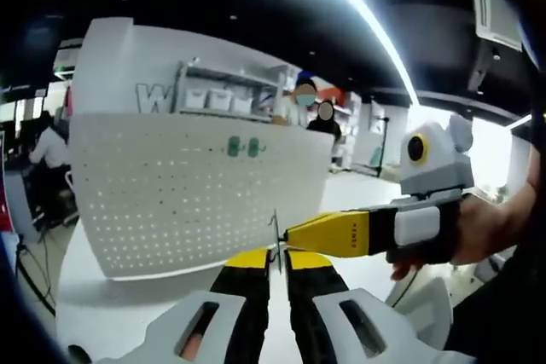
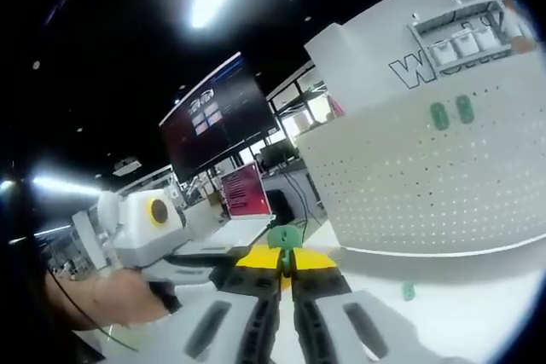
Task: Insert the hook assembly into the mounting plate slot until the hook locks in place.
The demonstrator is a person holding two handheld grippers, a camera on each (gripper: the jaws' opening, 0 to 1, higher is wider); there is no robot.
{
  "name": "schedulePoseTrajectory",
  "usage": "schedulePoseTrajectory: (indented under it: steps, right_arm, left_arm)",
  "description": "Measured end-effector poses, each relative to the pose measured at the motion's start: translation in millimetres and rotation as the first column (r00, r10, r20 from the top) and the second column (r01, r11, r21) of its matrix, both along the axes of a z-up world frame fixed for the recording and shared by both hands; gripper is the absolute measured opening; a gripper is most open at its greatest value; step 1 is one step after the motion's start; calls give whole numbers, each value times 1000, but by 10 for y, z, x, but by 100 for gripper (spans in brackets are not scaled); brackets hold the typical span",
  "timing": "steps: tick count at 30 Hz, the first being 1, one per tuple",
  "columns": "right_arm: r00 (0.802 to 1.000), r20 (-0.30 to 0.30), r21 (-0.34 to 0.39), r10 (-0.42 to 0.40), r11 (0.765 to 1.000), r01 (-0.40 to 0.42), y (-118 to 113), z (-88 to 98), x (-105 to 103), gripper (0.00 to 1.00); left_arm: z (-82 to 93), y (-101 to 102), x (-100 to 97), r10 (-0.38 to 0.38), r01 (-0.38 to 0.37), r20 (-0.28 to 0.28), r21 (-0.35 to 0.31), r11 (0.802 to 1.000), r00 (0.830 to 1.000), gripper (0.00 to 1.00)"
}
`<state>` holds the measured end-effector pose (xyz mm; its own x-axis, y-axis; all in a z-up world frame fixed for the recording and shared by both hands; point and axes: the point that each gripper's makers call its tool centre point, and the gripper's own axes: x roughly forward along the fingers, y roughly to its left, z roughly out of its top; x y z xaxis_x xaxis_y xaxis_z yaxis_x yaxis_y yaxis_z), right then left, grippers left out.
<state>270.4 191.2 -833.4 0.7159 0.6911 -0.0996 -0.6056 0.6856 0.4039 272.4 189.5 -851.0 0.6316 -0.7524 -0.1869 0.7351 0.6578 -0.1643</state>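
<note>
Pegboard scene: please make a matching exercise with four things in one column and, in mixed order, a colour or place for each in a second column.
Things:
1. perforated mounting plate
2. two clips on the plate
3. metal hook
4. small piece on the table

Colour or place:
A. thin wire between the left gripper jaws
B. white, upright on the table
C. green, near the plate's top edge
D. green, lying below the plate

Pairs: 1-B, 2-C, 3-A, 4-D

The thin metal hook (image 1: 275, 240) is too small to make out clearly. The pegboard (image 2: 426, 176) is cut off at the right edge, and its 2 green pieces (image 2: 451, 113) are blurred.
</note>
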Motion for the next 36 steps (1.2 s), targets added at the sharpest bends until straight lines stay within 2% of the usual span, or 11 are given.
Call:
schedulePoseTrajectory:
  steps: [8, 14, 22, 28, 36]
  right_arm:
    - [1000, 10, -20, 20, 1000, -20, -43, -4, 19, 0]
    - [999, 34, -41, 27, 999, -26, -72, 24, 47, 0]
    - [995, 86, -95, 52, 994, -44, -67, 57, 50, 0]
    - [993, 102, -119, 57, 992, -44, -86, 49, 66, 0]
    - [993, 119, -127, 24, 992, -9, -158, 52, 164, 0]
  left_arm:
    - [-27, -11, -37, -8, 8, -7, 2, 1000, 1000, 31]
    - [-44, -11, -63, -10, 10, -15, -3, 1000, 1000, 42]
    - [-23, 15, -72, -13, 12, -24, -40, 999, 1000, 58]
    - [15, 38, -73, -10, 8, -25, -78, 997, 1000, 73]
    - [31, -9, -68, -19, 18, -14, -82, 996, 1000, 83]
